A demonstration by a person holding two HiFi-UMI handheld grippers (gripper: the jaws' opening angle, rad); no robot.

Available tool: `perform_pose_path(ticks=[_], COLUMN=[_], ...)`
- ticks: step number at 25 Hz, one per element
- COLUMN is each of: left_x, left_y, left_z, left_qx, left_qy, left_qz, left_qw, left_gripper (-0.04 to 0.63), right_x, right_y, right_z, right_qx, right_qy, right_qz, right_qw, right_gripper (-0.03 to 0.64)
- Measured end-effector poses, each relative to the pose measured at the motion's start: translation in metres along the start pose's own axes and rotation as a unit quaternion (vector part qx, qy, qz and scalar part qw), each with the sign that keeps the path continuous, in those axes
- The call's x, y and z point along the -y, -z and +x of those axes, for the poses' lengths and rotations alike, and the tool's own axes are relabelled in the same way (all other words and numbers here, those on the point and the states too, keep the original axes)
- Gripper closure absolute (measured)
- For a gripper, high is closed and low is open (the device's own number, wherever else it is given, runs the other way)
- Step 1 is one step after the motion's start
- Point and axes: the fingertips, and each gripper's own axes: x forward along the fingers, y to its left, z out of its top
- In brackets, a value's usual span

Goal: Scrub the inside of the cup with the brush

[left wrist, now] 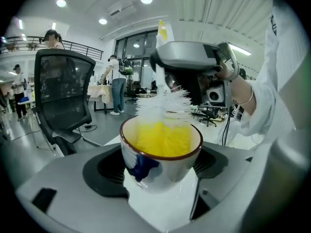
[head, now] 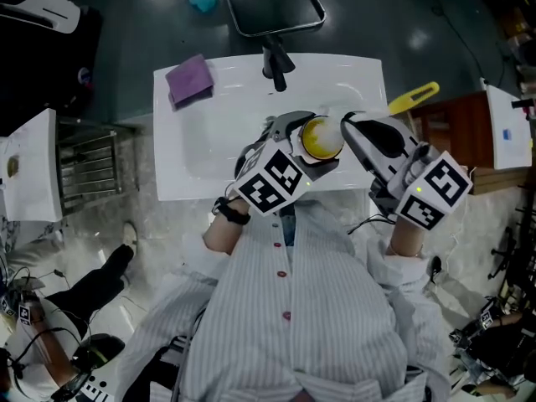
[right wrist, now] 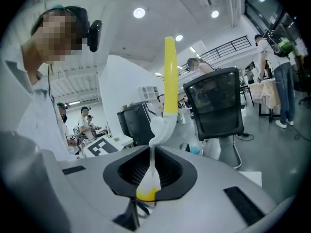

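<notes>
A white cup with a brown rim and a blue pattern is held over the white sink, and my left gripper is shut on it. In the left gripper view the cup sits between the jaws, yellow and white bristles filling its mouth and rising above the rim. My right gripper meets the cup from the right, shut on the brush; the yellow handle sticks out behind it. In the right gripper view the brush rises from the jaws of my right gripper, its bristles hidden.
A purple cloth lies on the sink's back left corner, beside the dark faucet. A metal rack stands left of the sink and a wooden cabinet to its right. An office chair base is behind.
</notes>
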Motion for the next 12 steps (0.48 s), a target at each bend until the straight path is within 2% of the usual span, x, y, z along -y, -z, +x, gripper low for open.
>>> perform_pose_path(ticks=[3,7,12], left_x=[0.000,0.002,0.007], left_y=[0.000,-0.010,0.002], left_z=[0.002,0.007,0.013], left_qx=[0.002,0.005,-0.008], left_qy=[0.003,0.010,0.016], left_qz=[-0.004,0.005,-0.001], left_qw=[1.0000,0.9999,0.9998], left_gripper=[0.189,0.189,0.189], right_x=[-0.009,-0.028,-0.044], right_y=[0.003,0.006,0.019], right_z=[-0.009,-0.008,0.012], right_qx=[0.006,0.000,-0.067], right_qy=[0.013,0.036,0.030], right_qz=[-0.024,-0.092,-0.146], right_qw=[1.000,0.995,0.987], right_gripper=[0.565,0.565,0.565])
